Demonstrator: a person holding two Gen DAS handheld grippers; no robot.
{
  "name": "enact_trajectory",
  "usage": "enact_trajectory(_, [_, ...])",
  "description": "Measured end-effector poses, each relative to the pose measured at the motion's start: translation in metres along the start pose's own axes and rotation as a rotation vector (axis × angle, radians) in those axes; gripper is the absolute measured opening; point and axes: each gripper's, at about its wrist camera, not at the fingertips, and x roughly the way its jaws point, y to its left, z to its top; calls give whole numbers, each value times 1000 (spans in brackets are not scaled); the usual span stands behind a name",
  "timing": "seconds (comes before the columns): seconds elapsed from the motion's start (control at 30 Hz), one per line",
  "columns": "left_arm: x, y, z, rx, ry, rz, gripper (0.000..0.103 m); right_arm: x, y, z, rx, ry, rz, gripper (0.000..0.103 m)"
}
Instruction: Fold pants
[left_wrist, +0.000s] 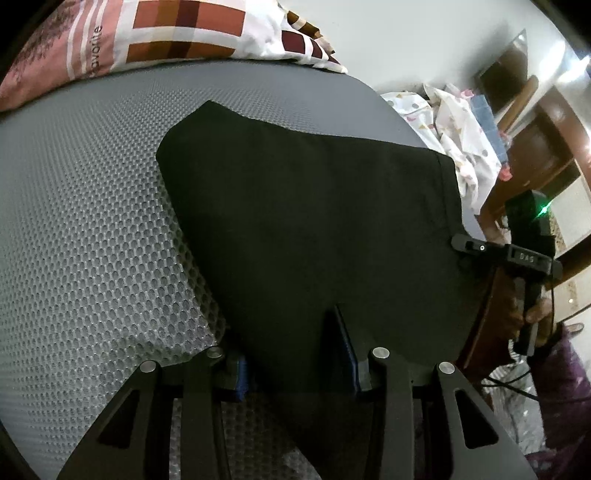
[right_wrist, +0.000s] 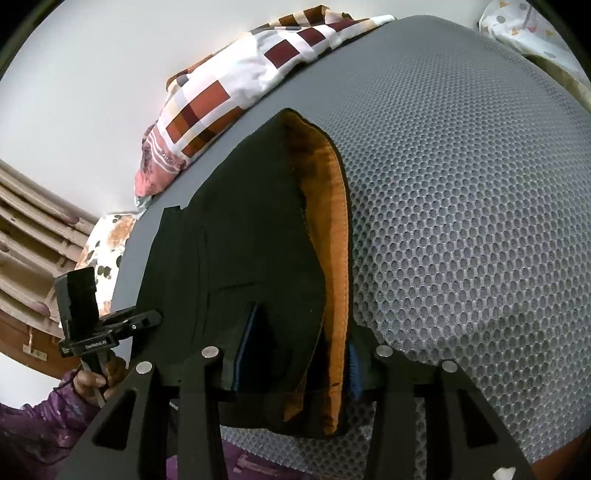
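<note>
The black pants (left_wrist: 310, 221) lie folded on the grey mesh mattress (left_wrist: 92, 221), an orange lining (right_wrist: 338, 236) showing along one edge. The left gripper (left_wrist: 295, 354) stands wide with the cloth between its fingers — not clamped. The right gripper (right_wrist: 295, 354) likewise straddles the near edge, wide apart. A patterned pillow (right_wrist: 221, 99) lies beyond — against the wall (right_wrist: 110, 55).

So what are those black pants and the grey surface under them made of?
The pants look like matte woven cloth, maybe cotton, with an orange fleece-like lining showing at the open edge. The grey surface looks like a spongy mesh mat: its honeycomb of small holes suggests synthetic fabric, though I can't be sure.
</note>
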Motion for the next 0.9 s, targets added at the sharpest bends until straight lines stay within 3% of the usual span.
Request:
enact_trajectory(0.67, [11, -25, 1, 129, -28, 122, 42, 7, 8, 6, 16, 11, -60, 38])
enact_trajectory(0.9, [9, -24, 2, 153, -24, 148, 41, 10, 8, 4, 53, 2, -25, 36])
